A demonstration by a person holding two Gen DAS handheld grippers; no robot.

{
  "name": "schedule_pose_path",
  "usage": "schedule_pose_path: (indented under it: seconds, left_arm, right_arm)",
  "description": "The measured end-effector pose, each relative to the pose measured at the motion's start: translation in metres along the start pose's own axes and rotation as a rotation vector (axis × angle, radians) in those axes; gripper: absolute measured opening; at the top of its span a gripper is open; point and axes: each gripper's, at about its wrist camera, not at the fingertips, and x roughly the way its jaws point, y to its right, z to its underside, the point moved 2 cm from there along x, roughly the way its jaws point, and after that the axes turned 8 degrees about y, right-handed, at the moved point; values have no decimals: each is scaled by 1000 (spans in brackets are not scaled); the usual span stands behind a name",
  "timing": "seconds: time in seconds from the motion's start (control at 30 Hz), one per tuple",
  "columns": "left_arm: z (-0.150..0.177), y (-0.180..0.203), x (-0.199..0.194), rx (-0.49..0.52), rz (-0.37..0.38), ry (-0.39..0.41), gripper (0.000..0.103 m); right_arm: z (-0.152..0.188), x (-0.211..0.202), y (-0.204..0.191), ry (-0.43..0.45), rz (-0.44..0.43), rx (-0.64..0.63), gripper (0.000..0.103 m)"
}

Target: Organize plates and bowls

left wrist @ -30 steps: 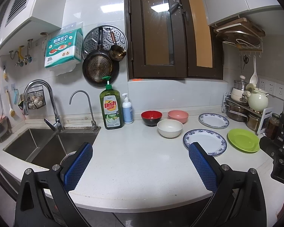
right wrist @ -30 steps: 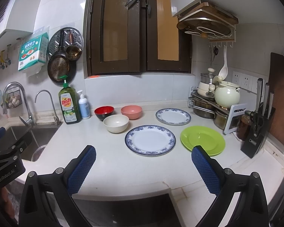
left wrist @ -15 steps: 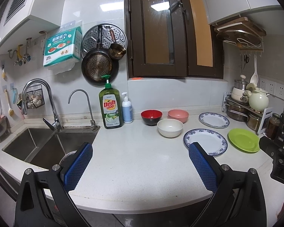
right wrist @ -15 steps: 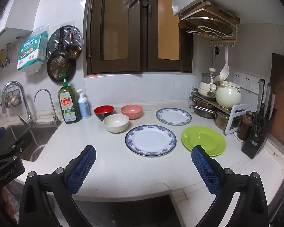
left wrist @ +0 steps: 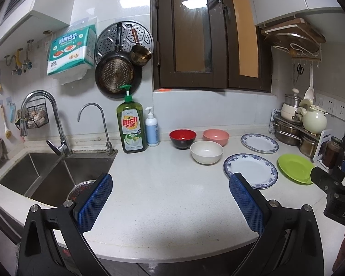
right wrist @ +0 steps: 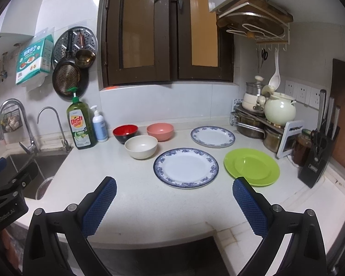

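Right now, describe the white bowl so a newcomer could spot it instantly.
Find the dark-framed window; three bowls sit on the counter below it. The white bowl is the front one, nearest the large blue-rimmed plate. The red bowl and pink bowl sit behind.

Barely anything is different from a second ago tbh. The left gripper (left wrist: 170, 202) drifts a touch to the right and tips up slightly, so the dish soap bottle (left wrist: 131, 126) and the faucet (left wrist: 46, 119) slide a bit left in its view. The right gripper (right wrist: 173, 204) creeps forward a hair toward the counter (right wrist: 149, 195) and noses down a little, so the big blue-rimmed plate (right wrist: 185, 168) and the green plate (right wrist: 251, 166) sit lower in frame.
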Motion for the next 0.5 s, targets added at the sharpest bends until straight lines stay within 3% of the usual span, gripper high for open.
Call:
schedule_pose_path:
  seconds: [0.27, 0.5]
  left_arm:
    - [3, 14, 33, 32, 27, -41, 103]
    - [-5, 40, 89, 27, 61, -47, 103]
  right_arm:
    - [5, 32, 13, -41, 57, 23, 102]
    - [-4, 82, 34, -38, 85, 12, 102]
